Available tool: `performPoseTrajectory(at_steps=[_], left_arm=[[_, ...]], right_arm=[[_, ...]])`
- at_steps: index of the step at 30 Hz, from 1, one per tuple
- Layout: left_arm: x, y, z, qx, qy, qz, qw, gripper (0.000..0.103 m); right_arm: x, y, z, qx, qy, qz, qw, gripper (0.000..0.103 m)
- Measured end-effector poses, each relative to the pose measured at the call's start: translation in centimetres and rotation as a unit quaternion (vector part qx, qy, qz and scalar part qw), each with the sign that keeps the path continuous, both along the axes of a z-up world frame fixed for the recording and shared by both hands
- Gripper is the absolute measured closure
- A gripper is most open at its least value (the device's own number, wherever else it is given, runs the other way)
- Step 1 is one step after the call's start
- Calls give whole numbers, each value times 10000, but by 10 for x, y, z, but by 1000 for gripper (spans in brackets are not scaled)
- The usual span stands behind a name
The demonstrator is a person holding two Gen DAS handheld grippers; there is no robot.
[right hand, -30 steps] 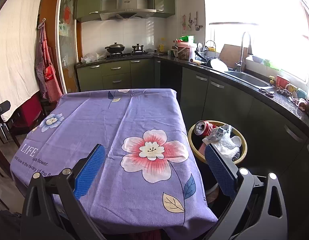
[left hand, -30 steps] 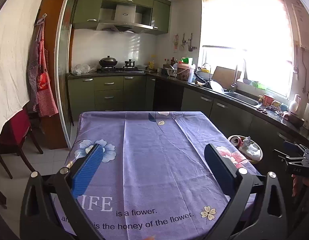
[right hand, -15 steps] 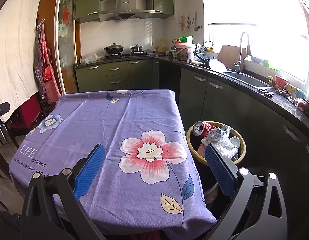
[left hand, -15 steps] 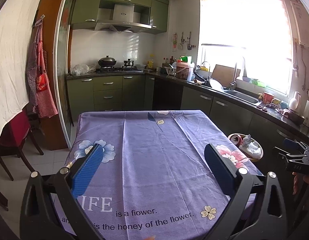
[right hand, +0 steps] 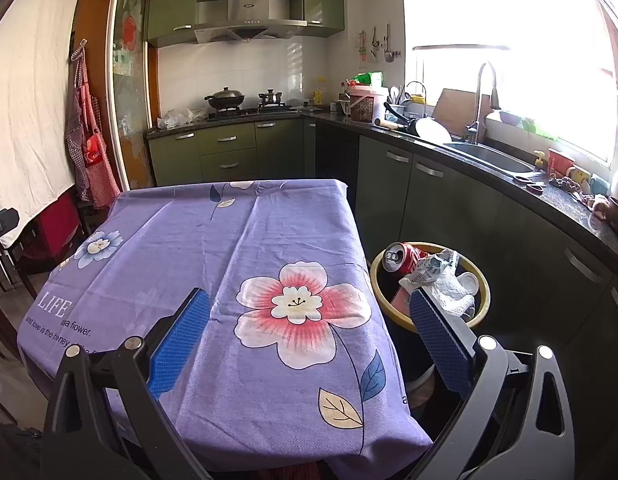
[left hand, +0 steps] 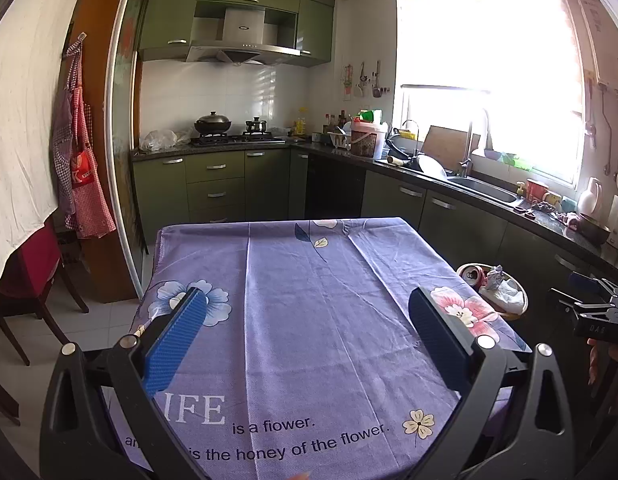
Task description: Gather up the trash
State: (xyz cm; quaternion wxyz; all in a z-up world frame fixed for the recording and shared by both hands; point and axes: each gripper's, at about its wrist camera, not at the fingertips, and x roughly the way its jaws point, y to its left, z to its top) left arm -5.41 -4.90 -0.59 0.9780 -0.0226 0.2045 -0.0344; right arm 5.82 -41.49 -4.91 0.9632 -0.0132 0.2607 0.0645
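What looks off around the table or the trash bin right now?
Little stands out. The trash bin is piled to its rim: the red can and crumpled wrappers sit on top. The tablecloth lies bare and slightly creased. Both grippers are open, holding nothing.

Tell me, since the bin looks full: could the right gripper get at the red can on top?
Probably yes. The red can lies exposed on the bin rim beside the table; the right gripper, jaws open, has nothing blocking.
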Motion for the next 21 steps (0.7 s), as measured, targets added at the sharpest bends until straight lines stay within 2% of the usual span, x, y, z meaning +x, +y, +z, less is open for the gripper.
performPoseTrajectory(at_steps=[21], left_arm=[[2,-2,-1,60,24,-21,10000,7]], right_arm=[[2,0,-1,2,10,-1,10000,5]])
